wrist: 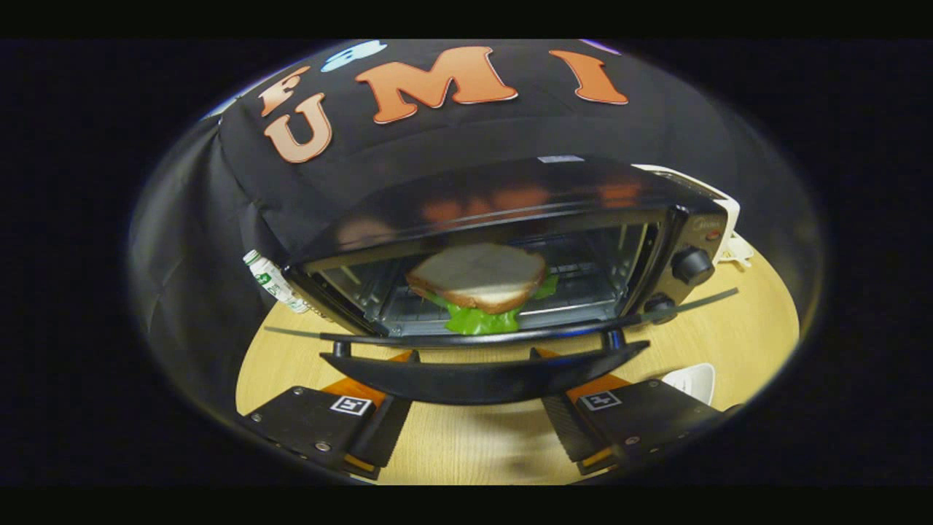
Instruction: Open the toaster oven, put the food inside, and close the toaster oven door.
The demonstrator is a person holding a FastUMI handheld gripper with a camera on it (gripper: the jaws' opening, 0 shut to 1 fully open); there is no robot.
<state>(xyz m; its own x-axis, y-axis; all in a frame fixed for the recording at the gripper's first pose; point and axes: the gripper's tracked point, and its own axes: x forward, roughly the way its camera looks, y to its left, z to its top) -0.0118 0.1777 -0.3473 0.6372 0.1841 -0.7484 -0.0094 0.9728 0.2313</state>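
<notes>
Sandwich (477, 281) on toaster oven (510, 248) rack, door (481, 337) down, gripper (474, 430) spread wide under door handle (481, 378)

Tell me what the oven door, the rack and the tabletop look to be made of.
Oven door: seemingly glass, see-through, with a glossy black handle, likely plastic, just ahead of the open gripper.
Rack under the sandwich: shiny metal wires.
Tabletop: pale wood grain, perhaps laminate.
</notes>
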